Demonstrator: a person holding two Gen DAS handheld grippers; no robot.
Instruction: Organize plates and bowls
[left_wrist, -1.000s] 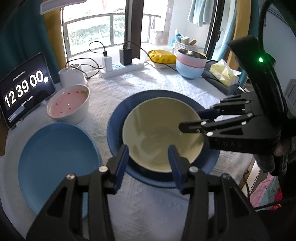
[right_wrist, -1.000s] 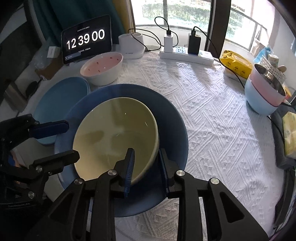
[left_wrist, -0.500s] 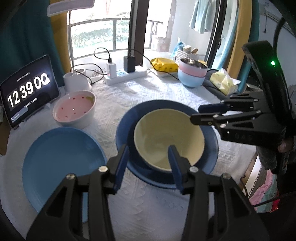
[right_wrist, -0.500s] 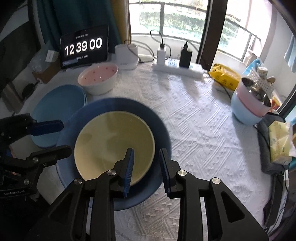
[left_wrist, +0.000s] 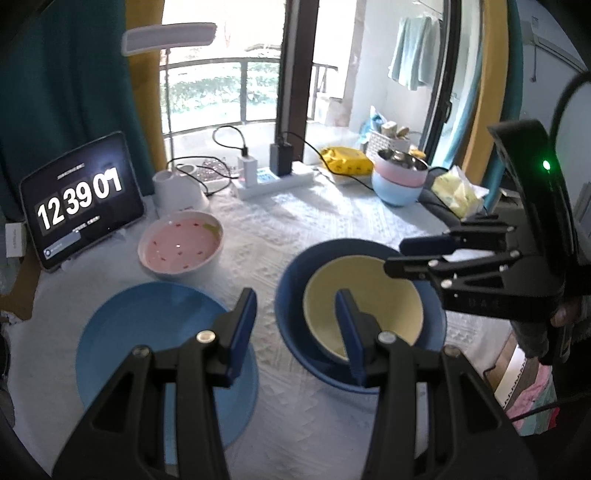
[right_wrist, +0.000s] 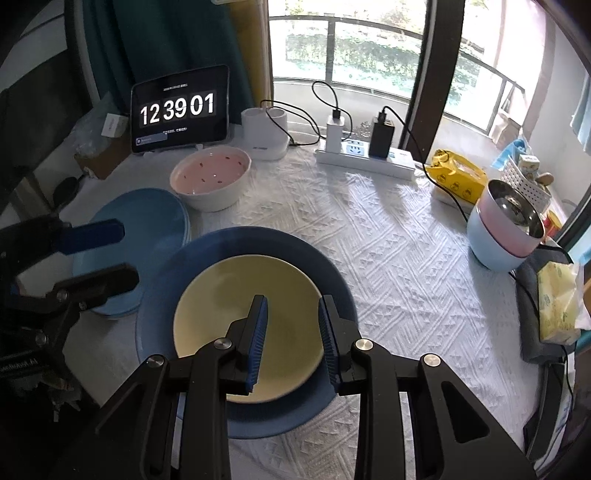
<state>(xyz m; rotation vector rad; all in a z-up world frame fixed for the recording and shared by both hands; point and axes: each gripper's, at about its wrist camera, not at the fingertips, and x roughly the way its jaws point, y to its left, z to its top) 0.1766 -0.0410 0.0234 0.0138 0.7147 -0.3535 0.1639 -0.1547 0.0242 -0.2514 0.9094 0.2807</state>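
Your left gripper (left_wrist: 295, 317) and right gripper (right_wrist: 291, 325) both hang with jaws apart, nothing between them. The pale yellow ceramic bowl (right_wrist: 229, 306) sits inside the dark blue round plate (right_wrist: 332, 280) at lower centre; the light blue plate (left_wrist: 147, 325) lies just left, the pink-lined white bowl (left_wrist: 181, 245) above it.

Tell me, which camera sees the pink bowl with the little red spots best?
The left wrist view: the pink bowl sits nearer, its whole inside showing. In the right wrist view, the pink bowl is smaller and farther back, but unblocked.
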